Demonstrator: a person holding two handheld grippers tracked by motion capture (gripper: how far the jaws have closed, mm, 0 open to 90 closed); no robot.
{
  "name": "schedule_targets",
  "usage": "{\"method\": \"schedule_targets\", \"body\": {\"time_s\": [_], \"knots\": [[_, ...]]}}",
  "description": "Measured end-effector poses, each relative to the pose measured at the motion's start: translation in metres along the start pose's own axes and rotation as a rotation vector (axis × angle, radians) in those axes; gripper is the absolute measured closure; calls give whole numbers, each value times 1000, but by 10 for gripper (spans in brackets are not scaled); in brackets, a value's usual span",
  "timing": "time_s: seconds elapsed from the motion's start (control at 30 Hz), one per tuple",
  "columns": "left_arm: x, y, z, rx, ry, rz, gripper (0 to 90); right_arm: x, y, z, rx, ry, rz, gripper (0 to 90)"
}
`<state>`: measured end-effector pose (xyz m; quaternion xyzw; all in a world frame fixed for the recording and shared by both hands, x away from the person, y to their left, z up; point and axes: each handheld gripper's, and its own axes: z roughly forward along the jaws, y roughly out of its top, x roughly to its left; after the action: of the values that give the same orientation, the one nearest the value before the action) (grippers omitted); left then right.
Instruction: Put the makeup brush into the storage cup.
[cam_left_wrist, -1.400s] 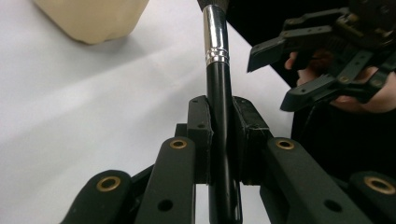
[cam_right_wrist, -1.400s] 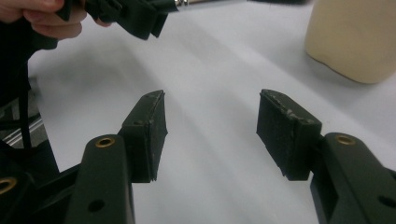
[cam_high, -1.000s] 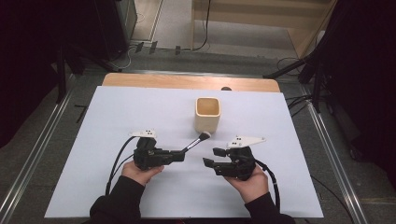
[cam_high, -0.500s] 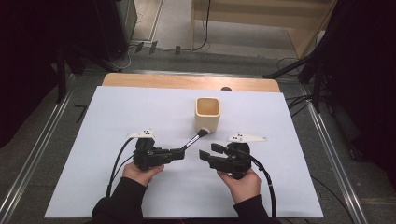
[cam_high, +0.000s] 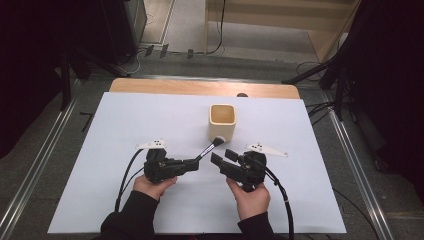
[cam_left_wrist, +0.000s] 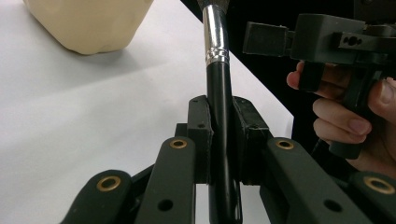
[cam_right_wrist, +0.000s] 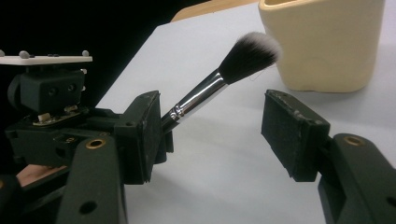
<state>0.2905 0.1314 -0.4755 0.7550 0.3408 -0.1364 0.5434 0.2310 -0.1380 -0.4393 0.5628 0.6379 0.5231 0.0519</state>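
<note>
makeup brush (cam_high: 206, 151) pinched by its handle in the left gripper (cam_high: 192, 164), bristles just short of the cup (cam_high: 222, 122).
right gripper (cam_high: 218, 159), jaws just opening and empty, faces it; brush likely light, handle slick, bristles soft: grip the black handle.

A white sheet (cam_high: 125, 165) covers the bench (cam_high: 200, 87). A cream square cup (cam_high: 222, 122) stands directly on the sheet, nearer the bench's bare wooden far edge.
</note>
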Motion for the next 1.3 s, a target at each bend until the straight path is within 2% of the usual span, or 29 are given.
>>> {"method": "schedule_targets", "body": {"time_s": [0.07,0.13,0.4,0.57,0.77,0.97,1.13,1.3], "knots": [[-2,0,2,2,12,15,796,1,-1,2,-1,6,12,389],[-2,0,3,0,4,13,796,2,-3,4,-9,5,23,390],[-6,-1,5,-18,23,35,795,5,-5,10,-16,8,68,392],[-7,-1,5,-21,21,32,795,6,-5,14,-21,9,104,392],[-10,-2,3,-57,36,34,796,10,-5,16,-33,2,140,393],[-10,-4,7,-45,34,31,795,12,-5,21,-47,-3,157,404],[-15,-6,9,-58,57,47,796,11,-4,24,-38,-3,202,429],[-16,-8,12,-49,54,46,795,8,-3,26,-37,0,238,468]]}}
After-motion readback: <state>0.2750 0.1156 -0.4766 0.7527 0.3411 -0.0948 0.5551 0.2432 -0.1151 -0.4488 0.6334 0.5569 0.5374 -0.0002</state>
